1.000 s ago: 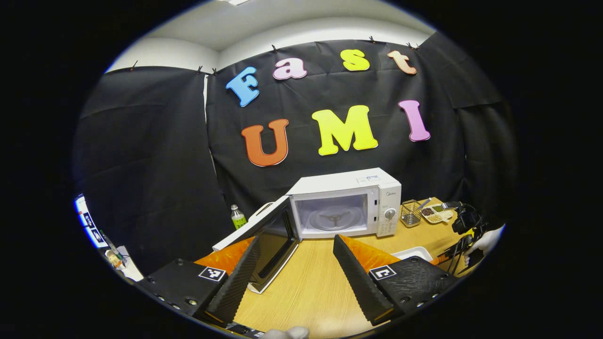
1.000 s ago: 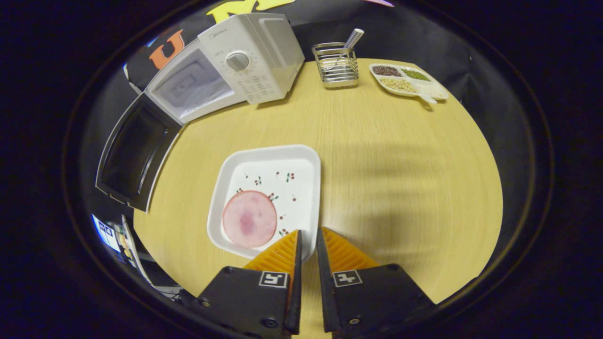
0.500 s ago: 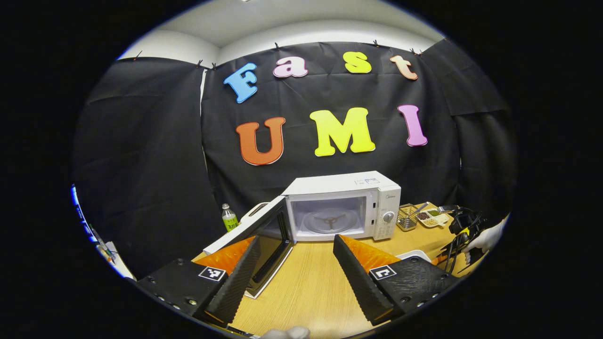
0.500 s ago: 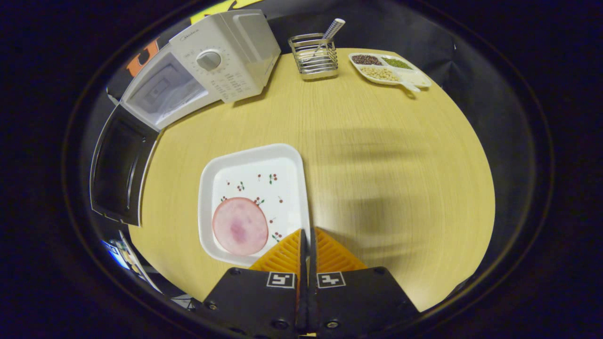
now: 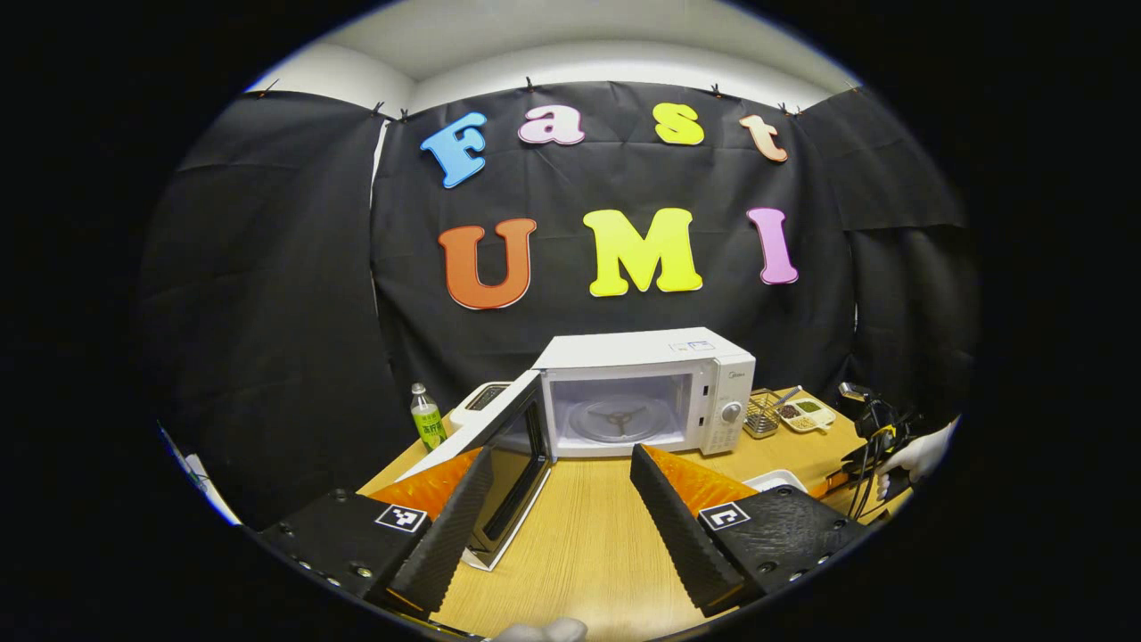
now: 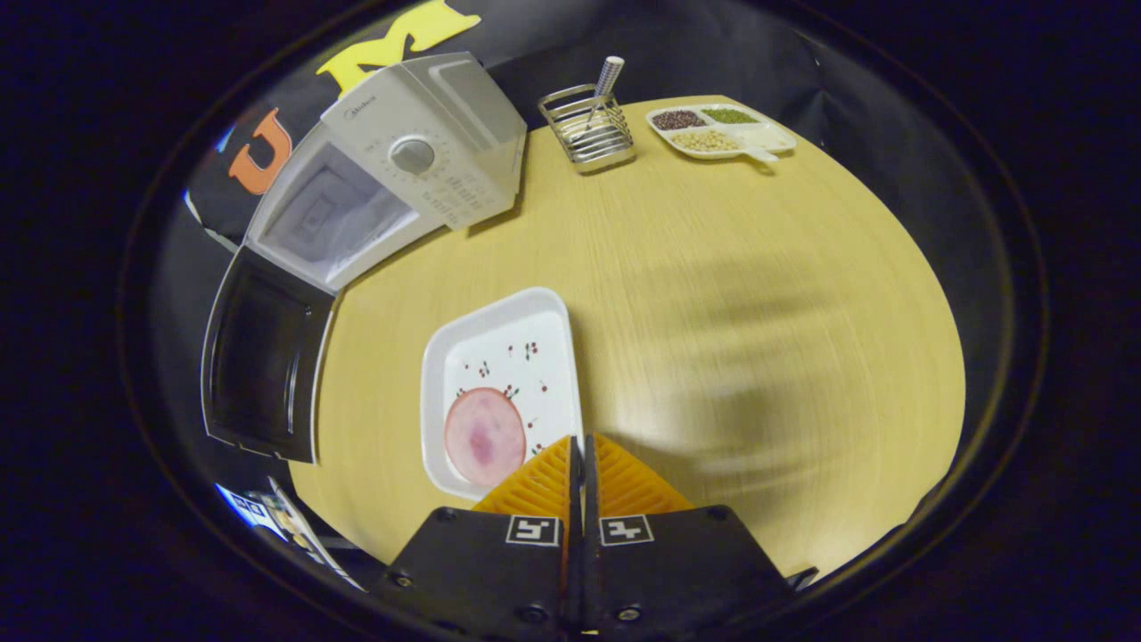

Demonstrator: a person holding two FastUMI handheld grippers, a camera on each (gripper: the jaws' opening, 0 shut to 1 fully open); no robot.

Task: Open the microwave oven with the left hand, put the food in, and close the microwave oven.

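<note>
Right gripper (image 6: pixel 581 446) had its jaws pinched on the near rim of the plate (image 6: pixel 499 357), ham slice (image 6: pixel 485 438) just ahead-left. Microwave (image 6: pixel 392 192) stood open further ahead-left; left gripper (image 5: pixel 557 477) was spread wide w/ nothing held. Plate prob. needed a level carry past the door (image 6: pixel 258 357).

Open microwave seen past the left tool (image 5: pixel 557 499)

The tool's 2 fingers (image 5: pixel 441 535) stand wide apart over the wooden counter (image 5: pixel 588 553), gripping nothing. Ahead, the white microwave (image 5: pixel 646 392) sits with its door (image 5: pixel 504 473) swung out to the left, the glass turntable (image 5: pixel 617 419) bare inside. A green-labelled bottle (image 5: pixel 426 415) stands left of the door; a wire holder (image 5: pixel 762 415) and a divided dish (image 5: pixel 807 413) sit right of the microwave.
</note>
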